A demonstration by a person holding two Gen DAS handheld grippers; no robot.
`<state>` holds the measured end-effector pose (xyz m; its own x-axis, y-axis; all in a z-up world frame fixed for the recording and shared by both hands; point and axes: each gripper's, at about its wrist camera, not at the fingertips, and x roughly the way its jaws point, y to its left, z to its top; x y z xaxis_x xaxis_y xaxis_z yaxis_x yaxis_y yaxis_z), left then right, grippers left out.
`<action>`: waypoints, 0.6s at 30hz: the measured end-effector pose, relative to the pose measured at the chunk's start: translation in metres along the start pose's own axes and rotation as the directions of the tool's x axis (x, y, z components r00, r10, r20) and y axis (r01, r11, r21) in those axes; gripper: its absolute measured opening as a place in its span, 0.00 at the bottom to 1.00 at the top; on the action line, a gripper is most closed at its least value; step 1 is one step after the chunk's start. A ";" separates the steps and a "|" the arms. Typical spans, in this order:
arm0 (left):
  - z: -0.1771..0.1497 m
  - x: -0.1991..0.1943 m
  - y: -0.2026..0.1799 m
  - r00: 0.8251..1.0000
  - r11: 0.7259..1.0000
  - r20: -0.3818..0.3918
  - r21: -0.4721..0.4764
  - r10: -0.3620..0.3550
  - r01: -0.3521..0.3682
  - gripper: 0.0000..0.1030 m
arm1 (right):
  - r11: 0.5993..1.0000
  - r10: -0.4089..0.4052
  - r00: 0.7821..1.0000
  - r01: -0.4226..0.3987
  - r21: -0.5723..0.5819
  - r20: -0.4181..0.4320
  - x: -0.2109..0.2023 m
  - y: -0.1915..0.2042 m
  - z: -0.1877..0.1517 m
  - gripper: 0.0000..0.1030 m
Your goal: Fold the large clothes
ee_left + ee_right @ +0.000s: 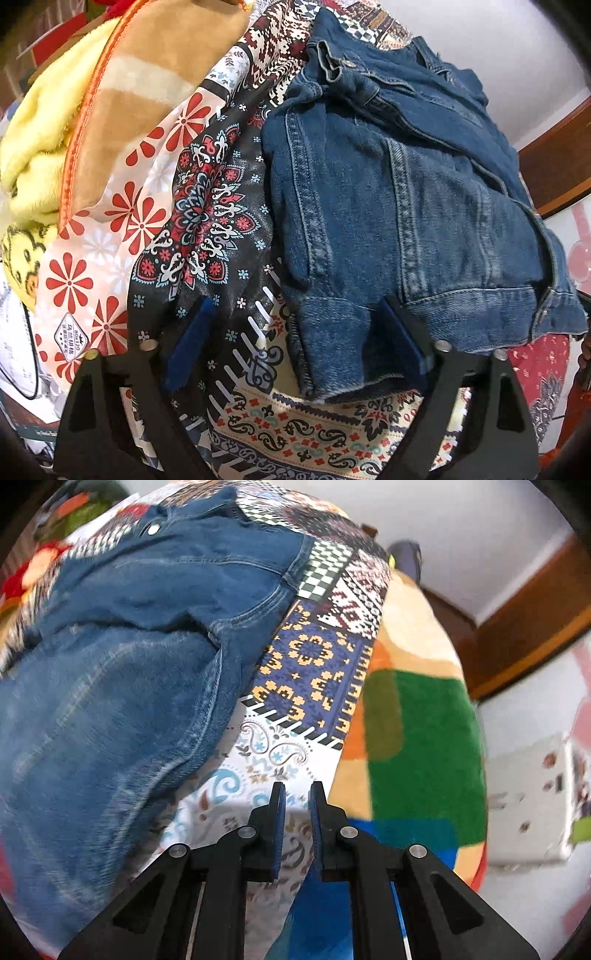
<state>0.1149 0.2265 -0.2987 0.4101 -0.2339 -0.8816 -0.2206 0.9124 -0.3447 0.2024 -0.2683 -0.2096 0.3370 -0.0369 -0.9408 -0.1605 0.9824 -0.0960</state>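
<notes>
Denim jacket (399, 206), folded into a thick bundle, lies on a patchwork bedspread (207, 206) toward the spread's far side, its cuff end pointing at the left gripper (295, 339). That gripper stands wide apart, released, its blue-padded fingers (192, 343) straddling the jacket's near corner without clamping it. A tan and cream blanket (147, 85) and a yellow plush throw (37, 147) crowd the spread's left edge. The right gripper (297, 805) hovers beside the jacket over a paisley patch, jaws nearly together with a thin gap, grasping nothing. A colour-block fleece blanket (424, 731) covers the spread's right edge.
</notes>
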 end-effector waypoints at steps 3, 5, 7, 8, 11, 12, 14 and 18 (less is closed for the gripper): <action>-0.005 -0.006 -0.001 1.000 1.000 0.010 0.018 -0.003 0.003 0.71 | 0.973 0.222 0.972 -0.227 0.052 0.080 -0.036 -0.002 0.003 0.08; -0.007 -0.011 -0.005 1.000 0.999 0.009 0.030 -0.028 0.028 0.50 | 0.965 0.262 0.962 -0.263 -0.003 0.073 -0.044 0.013 0.005 0.08; -0.009 -0.013 -0.009 0.998 0.997 -0.009 0.033 -0.066 0.067 0.41 | 0.972 0.221 0.975 -0.220 -0.084 0.005 -0.028 0.035 0.004 0.08; -0.009 -0.013 -0.012 0.999 0.998 -0.008 0.041 -0.053 0.054 0.41 | 0.976 0.186 0.982 -0.189 -0.112 -0.035 -0.015 0.043 0.001 0.08; -0.011 -0.013 -0.013 0.999 0.998 -0.021 0.046 -0.048 0.049 0.44 | 0.972 0.152 0.988 -0.151 -0.183 -0.007 -0.005 0.055 -0.012 0.11; -0.011 -0.012 -0.010 0.998 0.998 -0.031 0.033 -0.053 0.054 0.45 | 0.974 0.123 0.992 -0.119 -0.191 0.010 -0.008 0.055 -0.014 0.17; -0.007 -0.008 -0.004 0.996 0.998 -0.049 -0.008 -0.070 0.069 0.53 | 0.982 -0.021 0.998 0.032 -0.185 0.063 -0.009 0.050 -0.017 0.74; -0.011 -0.008 0.009 0.991 0.992 -0.054 -0.046 -0.123 0.120 0.54 | 0.996 0.071 0.997 -0.069 -0.051 0.043 -0.004 0.021 -0.020 0.81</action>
<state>0.1001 0.2330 -0.2984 0.3859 -0.3618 -0.8486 -0.2103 0.8612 -0.4628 0.1793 -0.2508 -0.2144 0.3639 0.0410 -0.9305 -0.2300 0.9720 -0.0471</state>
